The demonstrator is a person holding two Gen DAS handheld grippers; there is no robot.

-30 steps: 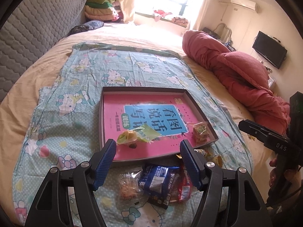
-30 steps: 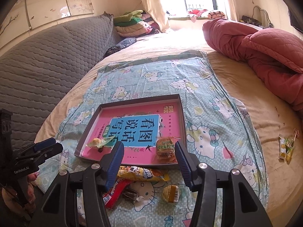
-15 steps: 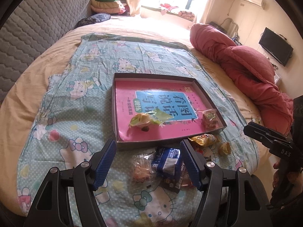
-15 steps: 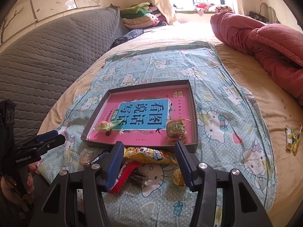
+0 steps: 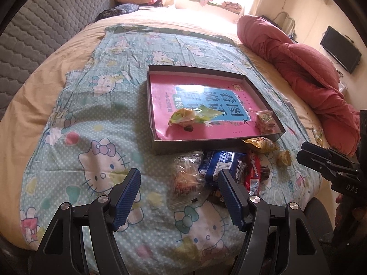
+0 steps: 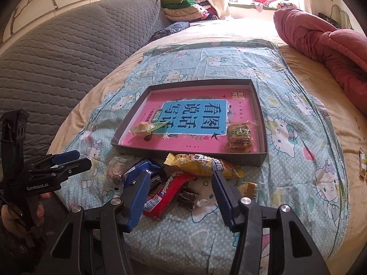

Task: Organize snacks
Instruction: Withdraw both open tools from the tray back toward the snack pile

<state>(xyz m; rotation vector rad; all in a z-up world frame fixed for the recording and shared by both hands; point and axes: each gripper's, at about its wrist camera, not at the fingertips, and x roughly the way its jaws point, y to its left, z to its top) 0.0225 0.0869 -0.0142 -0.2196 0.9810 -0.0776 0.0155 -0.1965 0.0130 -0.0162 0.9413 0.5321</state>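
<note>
A shallow grey box (image 5: 160, 147) (image 6: 183, 152) with a pink and blue printed floor lies on the Hello Kitty cloth. Inside are a green-yellow wrapped snack (image 5: 192, 115) (image 6: 146, 129) and a small packet (image 5: 265, 120) (image 6: 239, 135). In front lies a pile: a clear bag (image 5: 185, 178), a blue pack (image 5: 220, 165) (image 6: 142, 167), a red bar (image 6: 169, 191) (image 5: 253, 171), a yellow bag (image 6: 195, 162) (image 5: 260, 144). My left gripper (image 5: 179, 197) is open and empty, just short of the pile. My right gripper (image 6: 180, 197) is open and empty above the red bar.
The Hello Kitty cloth (image 5: 96, 123) covers a round bed with a grey quilted headboard (image 6: 57, 52). A red quilt (image 5: 305, 73) lies on the right. Another snack packet (image 6: 362, 165) lies on the bare sheet at far right. Folded clothes (image 6: 183, 6) are stacked at the back.
Both grippers have pulled back toward the near bed edge and risen, so the box and pile look farther away. The left gripper has shifted left of the pile. Nothing was grasped.
</note>
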